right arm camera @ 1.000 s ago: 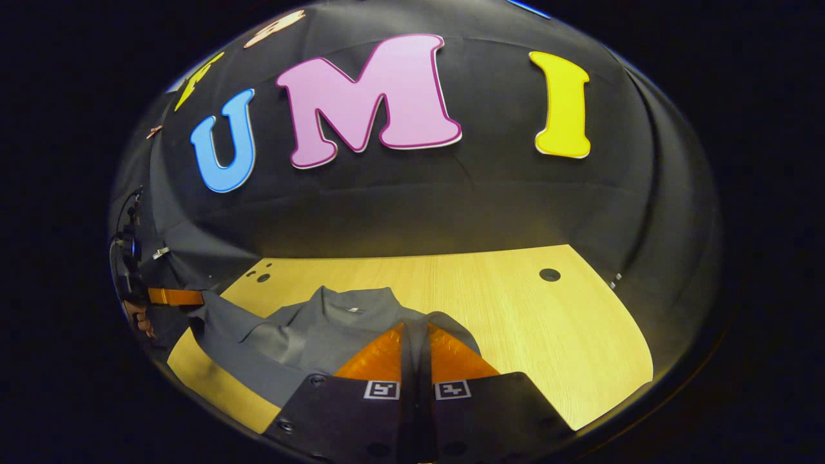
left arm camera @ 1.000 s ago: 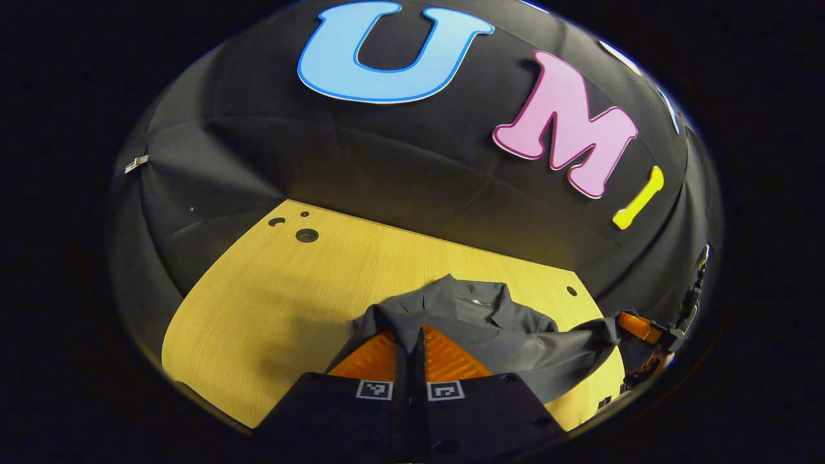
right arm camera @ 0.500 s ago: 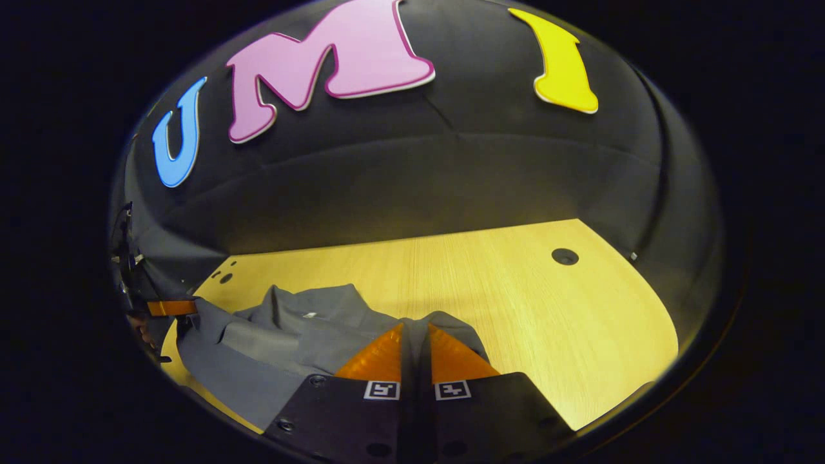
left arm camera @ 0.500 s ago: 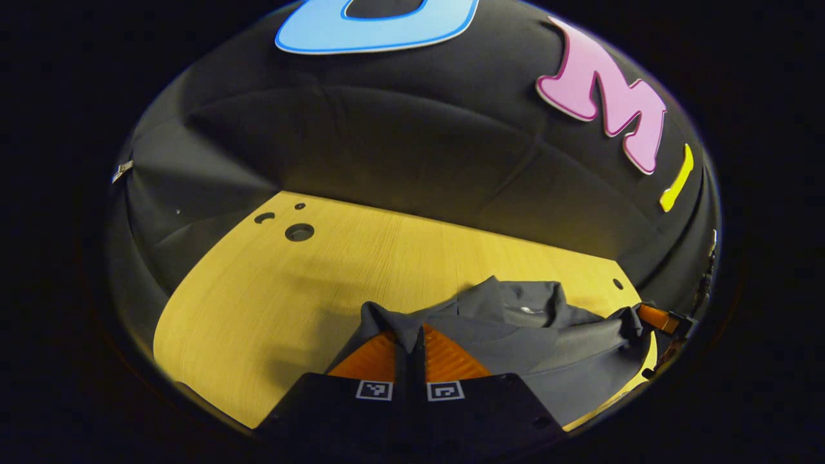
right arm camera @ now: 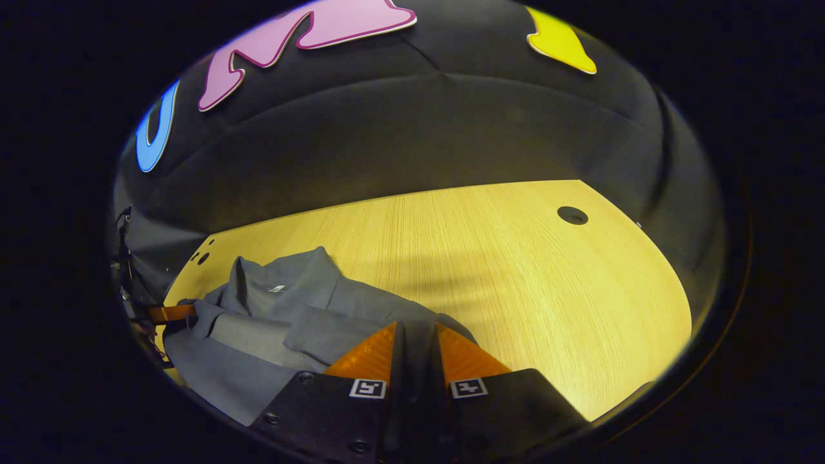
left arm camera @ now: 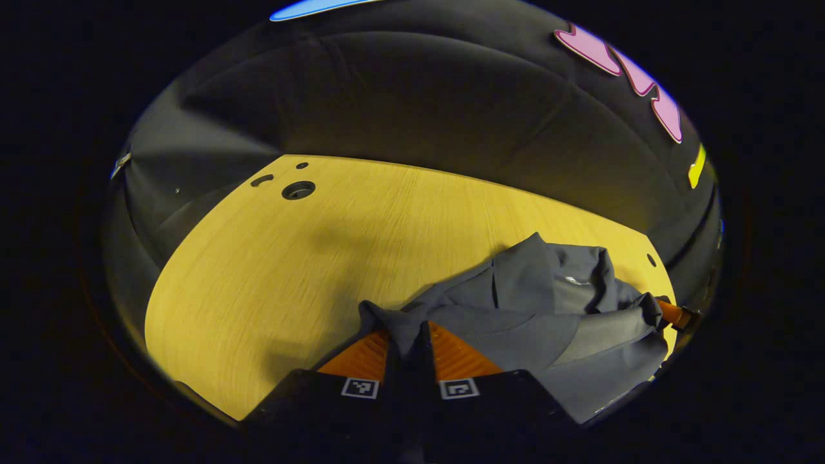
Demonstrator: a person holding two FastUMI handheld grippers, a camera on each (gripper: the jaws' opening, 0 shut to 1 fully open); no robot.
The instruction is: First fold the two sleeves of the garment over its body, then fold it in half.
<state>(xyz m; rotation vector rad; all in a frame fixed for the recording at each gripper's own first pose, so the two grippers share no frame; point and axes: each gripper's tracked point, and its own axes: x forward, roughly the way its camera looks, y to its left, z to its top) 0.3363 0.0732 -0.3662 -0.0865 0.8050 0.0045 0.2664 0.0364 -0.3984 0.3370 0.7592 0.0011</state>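
Observation:
A grey collared garment (left arm camera: 548,303) lies on the wooden table (left arm camera: 271,270), its sleeves folded in and its lower part lifted. In the left gripper view my left gripper (left arm camera: 407,330) is shut on a corner of the grey cloth, which bunches between its fingers. In the right gripper view my right gripper (right arm camera: 416,330) is shut on the other corner of the garment (right arm camera: 283,316). Each gripper appears at the far edge of the other's view: the right gripper (left arm camera: 670,314) in the left gripper view, the left gripper (right arm camera: 169,313) in the right gripper view, each with cloth in it.
The table (right arm camera: 515,270) has round holes: one (left arm camera: 298,190) at its far left corner and one (right arm camera: 572,215) at its far right. The black cloth wall (right arm camera: 412,142) stands close behind the table's far edge.
Both grippers have tilted down and moved forward with the cloth held. The garment's collar now lies farther off to the side in each view, and the table takes up more of the view.

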